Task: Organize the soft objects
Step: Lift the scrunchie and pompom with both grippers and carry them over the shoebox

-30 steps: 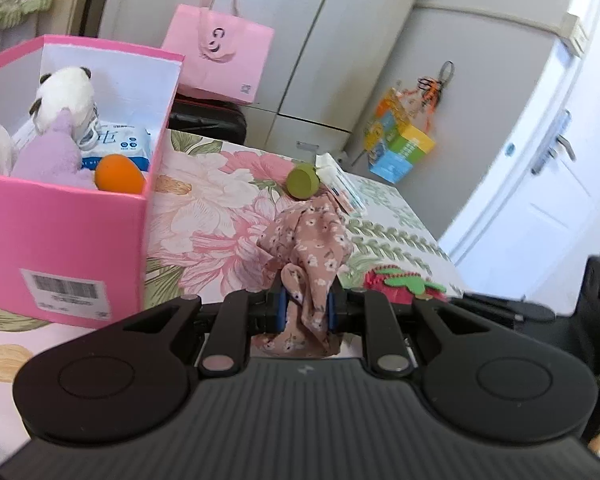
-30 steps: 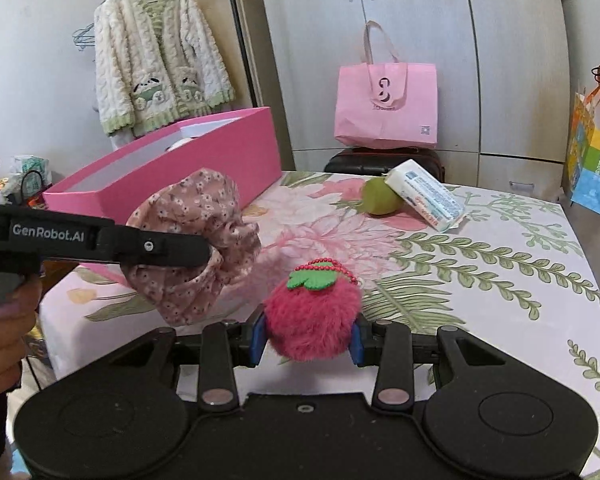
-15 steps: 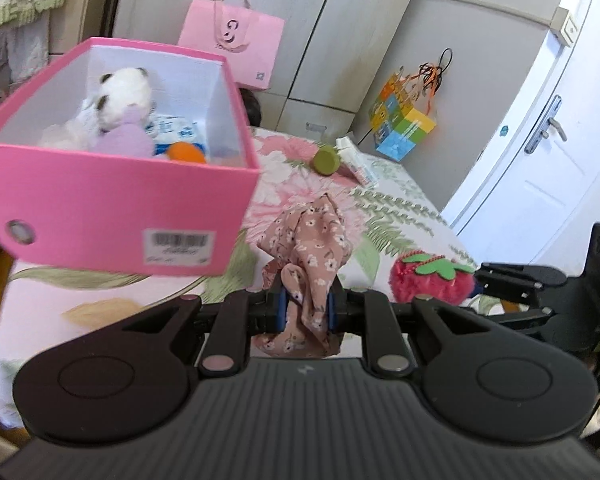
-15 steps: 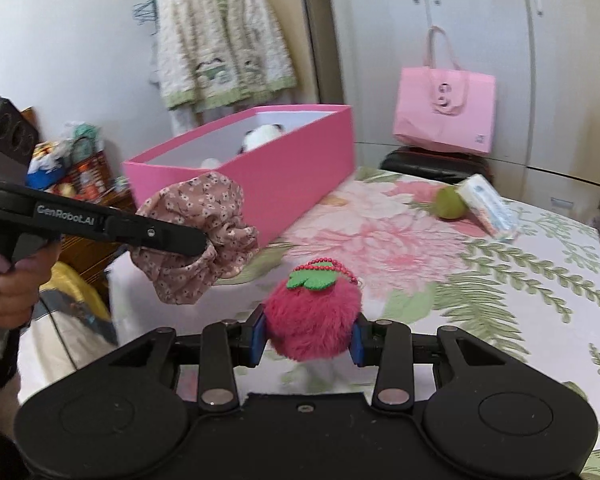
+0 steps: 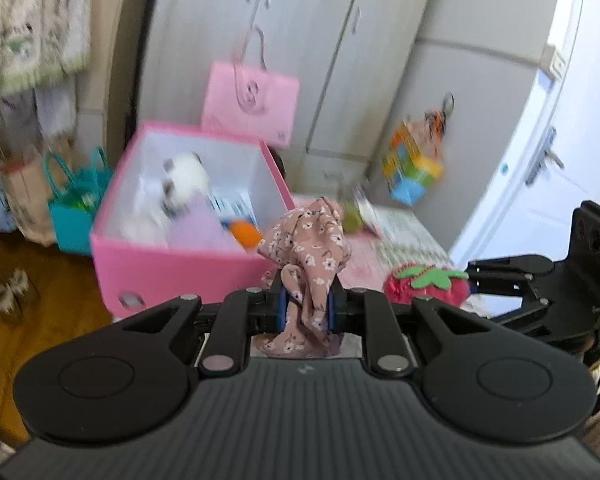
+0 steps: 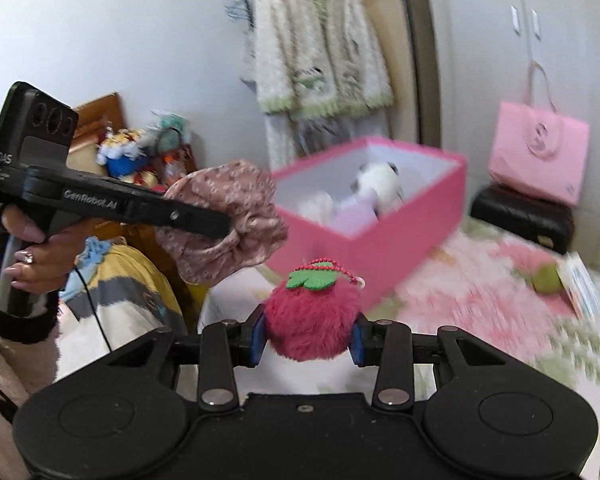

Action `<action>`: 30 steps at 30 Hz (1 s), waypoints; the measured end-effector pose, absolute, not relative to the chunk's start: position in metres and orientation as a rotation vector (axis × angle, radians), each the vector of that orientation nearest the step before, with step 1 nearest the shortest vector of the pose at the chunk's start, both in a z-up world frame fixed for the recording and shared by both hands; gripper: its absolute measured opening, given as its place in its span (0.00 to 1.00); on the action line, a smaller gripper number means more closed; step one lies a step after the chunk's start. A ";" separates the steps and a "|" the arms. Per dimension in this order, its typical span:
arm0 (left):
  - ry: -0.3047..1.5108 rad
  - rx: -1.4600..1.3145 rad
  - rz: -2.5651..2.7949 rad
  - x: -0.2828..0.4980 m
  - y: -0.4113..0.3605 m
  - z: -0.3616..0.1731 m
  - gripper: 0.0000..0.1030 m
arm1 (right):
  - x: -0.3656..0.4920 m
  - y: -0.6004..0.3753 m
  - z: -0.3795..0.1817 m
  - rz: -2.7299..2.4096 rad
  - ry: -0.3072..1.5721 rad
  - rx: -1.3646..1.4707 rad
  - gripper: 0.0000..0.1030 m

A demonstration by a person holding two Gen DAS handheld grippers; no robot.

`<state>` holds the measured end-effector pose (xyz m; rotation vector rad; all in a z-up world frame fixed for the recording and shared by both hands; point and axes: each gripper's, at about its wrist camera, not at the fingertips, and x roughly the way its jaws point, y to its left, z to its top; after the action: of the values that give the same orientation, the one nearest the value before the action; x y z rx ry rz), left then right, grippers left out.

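The left tongs (image 5: 305, 307) are clamped tight on a floral cloth (image 5: 306, 248), held in the air just in front of the open pink box (image 5: 172, 272) with plush toys inside. Right of it, the right tongs (image 6: 307, 334) squeeze a fuzzy red strawberry (image 6: 312, 322) above the flowered table (image 6: 480, 300).

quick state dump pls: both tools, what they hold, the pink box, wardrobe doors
left tool: shut on the floral scrunchie
floral scrunchie: clamped, hanging bunched, off the bed
right tool: shut on the plush strawberry
plush strawberry: gripped at both sides, lifted clear
pink box: open, no lid, partly filled
panda plush: lying inside the box
wardrobe doors: closed
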<state>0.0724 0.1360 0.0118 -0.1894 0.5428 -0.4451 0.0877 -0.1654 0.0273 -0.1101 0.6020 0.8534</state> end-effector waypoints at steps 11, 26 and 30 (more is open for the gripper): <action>0.444 -0.164 -0.400 0.123 0.144 0.039 0.17 | 0.159 -0.119 0.050 0.945 0.527 -0.070 0.44; 0.527 -0.083 -0.192 0.234 0.145 0.003 0.17 | 0.267 -0.067 0.015 0.827 0.599 -0.234 0.44; 0.586 -0.061 -0.178 0.256 0.142 -0.005 0.17 | 0.283 -0.057 0.004 0.786 0.614 -0.290 0.45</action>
<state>0.2561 0.1420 -0.0050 -0.0606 0.5861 -0.1779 0.2829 -0.0572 0.0036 -0.2902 0.6143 0.7864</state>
